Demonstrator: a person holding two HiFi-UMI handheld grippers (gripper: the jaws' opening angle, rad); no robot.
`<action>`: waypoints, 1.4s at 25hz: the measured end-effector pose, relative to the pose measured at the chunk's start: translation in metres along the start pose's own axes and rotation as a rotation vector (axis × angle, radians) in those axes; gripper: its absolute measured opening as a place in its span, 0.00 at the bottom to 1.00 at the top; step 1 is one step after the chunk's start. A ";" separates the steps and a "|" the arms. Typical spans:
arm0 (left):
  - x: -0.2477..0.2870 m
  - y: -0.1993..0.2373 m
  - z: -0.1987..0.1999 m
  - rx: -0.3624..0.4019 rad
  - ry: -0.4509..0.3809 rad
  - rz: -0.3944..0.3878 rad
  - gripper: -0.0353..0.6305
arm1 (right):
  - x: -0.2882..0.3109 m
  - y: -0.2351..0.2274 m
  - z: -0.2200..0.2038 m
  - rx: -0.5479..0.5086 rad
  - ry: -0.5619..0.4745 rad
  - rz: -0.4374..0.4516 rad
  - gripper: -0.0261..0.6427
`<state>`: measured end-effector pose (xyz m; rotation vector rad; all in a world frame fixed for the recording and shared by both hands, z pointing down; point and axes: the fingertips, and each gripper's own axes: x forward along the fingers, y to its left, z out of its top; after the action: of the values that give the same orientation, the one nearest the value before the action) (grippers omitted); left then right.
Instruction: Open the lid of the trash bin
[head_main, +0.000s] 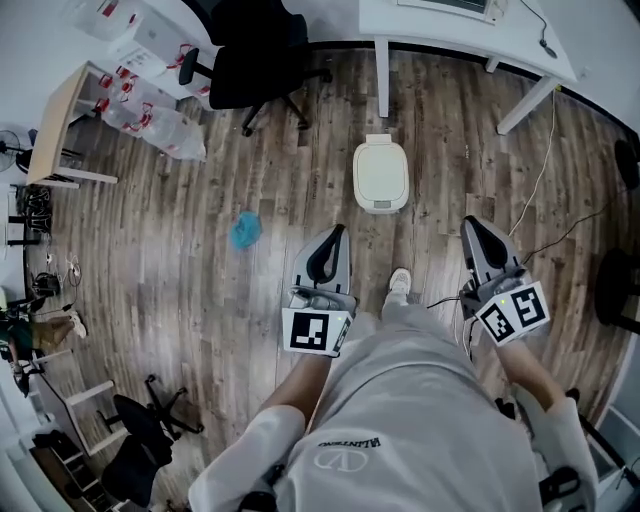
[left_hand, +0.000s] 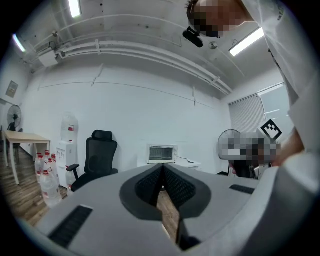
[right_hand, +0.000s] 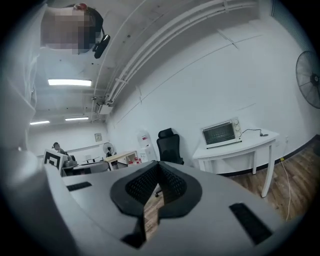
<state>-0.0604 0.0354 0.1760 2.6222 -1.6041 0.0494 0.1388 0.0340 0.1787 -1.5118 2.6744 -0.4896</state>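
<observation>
The cream-white rounded plastic trash bin (head_main: 381, 172) stands on the wood-plank floor (head_main: 200, 260) at my twelve o'clock, lid down and well apart from both tools, so I judge the step in hand is the approach. To do it well I'd step in, lower one gripper to the lid's near edge at the bin's six o'clock, and lift from under the lip rather than pinch the top. The left gripper (head_main: 335, 240) sits at the bin's seven o'clock, the right gripper (head_main: 475, 230) at its four o'clock. Both have jaws closed tip to tip – nothing between them, touching nothing.
</observation>
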 end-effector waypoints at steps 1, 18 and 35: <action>0.007 0.000 -0.001 0.001 0.002 0.012 0.05 | 0.007 -0.005 -0.001 0.001 0.007 0.018 0.06; 0.063 0.032 -0.053 -0.035 0.115 -0.002 0.05 | 0.090 -0.028 -0.066 0.032 0.147 0.048 0.06; 0.173 0.072 -0.232 -0.088 0.342 -0.191 0.05 | 0.220 -0.062 -0.176 0.047 0.296 -0.066 0.06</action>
<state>-0.0436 -0.1338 0.4216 2.5157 -1.2141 0.3838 0.0422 -0.1355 0.3912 -1.6350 2.8054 -0.8348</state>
